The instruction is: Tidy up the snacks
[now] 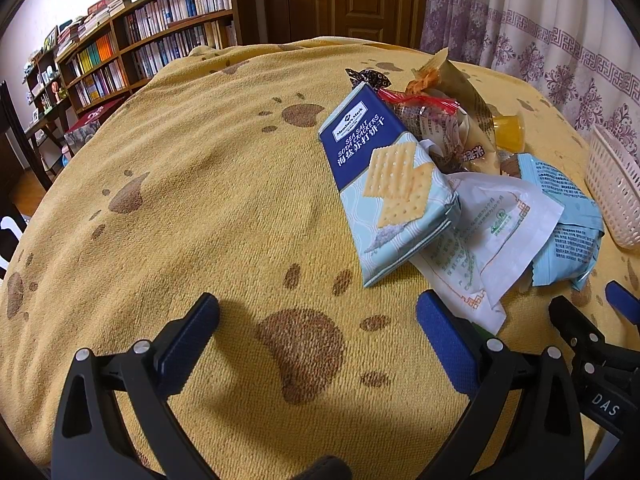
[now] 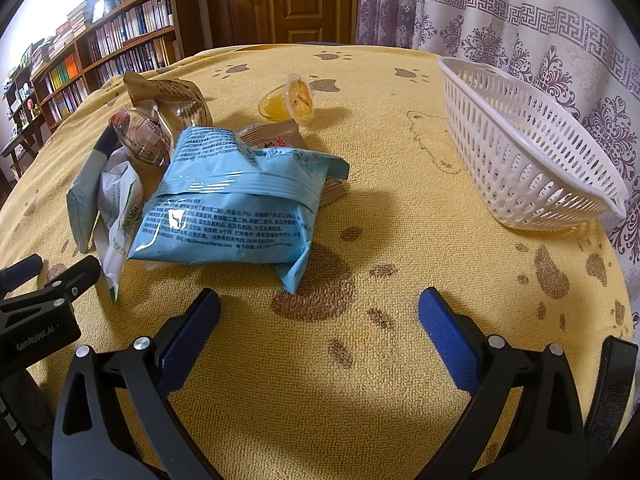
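Note:
A heap of snacks lies on the yellow paw-print cloth. In the left wrist view a blue soda cracker pack (image 1: 384,184) lies on top, with a white packet (image 1: 492,232), a light blue bag (image 1: 568,216), a tan bag (image 1: 460,92) and an orange jelly cup (image 1: 510,132) behind. My left gripper (image 1: 318,320) is open and empty, near the heap's front left. In the right wrist view the light blue bag (image 2: 228,208) lies closest, the jelly cup (image 2: 290,100) further back. My right gripper (image 2: 320,316) is open and empty, just in front of the bag. A white basket (image 2: 524,148) stands to the right.
The basket's edge also shows in the left wrist view (image 1: 612,188). Each gripper shows at the edge of the other's view: the right gripper (image 1: 592,340) and the left gripper (image 2: 48,300). A bookshelf (image 1: 152,36), a wooden door (image 2: 288,0) and curtains (image 2: 520,20) stand beyond the table.

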The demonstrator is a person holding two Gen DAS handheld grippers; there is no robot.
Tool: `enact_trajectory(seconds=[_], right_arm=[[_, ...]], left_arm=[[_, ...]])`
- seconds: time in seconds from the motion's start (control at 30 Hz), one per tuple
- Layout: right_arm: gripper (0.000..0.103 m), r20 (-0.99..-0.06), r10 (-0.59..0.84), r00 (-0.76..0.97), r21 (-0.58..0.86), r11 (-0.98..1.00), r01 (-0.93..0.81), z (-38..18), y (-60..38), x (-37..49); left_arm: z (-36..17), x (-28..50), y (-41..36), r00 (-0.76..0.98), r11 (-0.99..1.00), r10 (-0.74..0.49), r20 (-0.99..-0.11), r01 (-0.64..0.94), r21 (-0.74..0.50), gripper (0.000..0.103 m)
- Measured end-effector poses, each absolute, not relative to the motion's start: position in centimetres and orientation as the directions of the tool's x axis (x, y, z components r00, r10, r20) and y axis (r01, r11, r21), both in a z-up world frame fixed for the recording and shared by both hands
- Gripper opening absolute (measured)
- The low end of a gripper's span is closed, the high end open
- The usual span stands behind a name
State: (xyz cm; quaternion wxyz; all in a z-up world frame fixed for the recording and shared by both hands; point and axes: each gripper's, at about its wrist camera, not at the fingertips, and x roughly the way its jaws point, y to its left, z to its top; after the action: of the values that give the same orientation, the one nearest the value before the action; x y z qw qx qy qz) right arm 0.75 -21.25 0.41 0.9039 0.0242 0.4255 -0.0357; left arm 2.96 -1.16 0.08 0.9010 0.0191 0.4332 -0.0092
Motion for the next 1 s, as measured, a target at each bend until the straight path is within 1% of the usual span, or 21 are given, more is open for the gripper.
enact_trajectory(seconds=[0.4,0.53,0.67,1.0], right_arm=[[0.101,-0.771,-0.038,0.636,0.018,0.997,0.081,0.4,-21.3,0.9],[0.101,-0.771,-0.035,0.636,0.017,0.997,0.075,0.3,-21.1,0.9],[0.101,-0.768,-0.002,0.640,0.038,0.998,0.049,0.4,-21.6,0.6],[0.101,-0.770,-0.012,0.638,0.022,0.999,0.045,0.5,-21.3,0.5]], left_arm=[[0.0,1.8,-1.4,0.625,0.998,0.009,-0.781,0.038,0.043,0.098],[0.0,1.8,-1.1,0.624,0.999,-0.004,-0.782,0.041,0.028,0.098],[0.0,1.7,-1.0,0.623,0.999,-0.015,-0.782,0.043,0.015,0.098],[-0.1,1.7,-1.1,0.622,0.999,-0.012,-0.783,0.042,0.017,0.098]])
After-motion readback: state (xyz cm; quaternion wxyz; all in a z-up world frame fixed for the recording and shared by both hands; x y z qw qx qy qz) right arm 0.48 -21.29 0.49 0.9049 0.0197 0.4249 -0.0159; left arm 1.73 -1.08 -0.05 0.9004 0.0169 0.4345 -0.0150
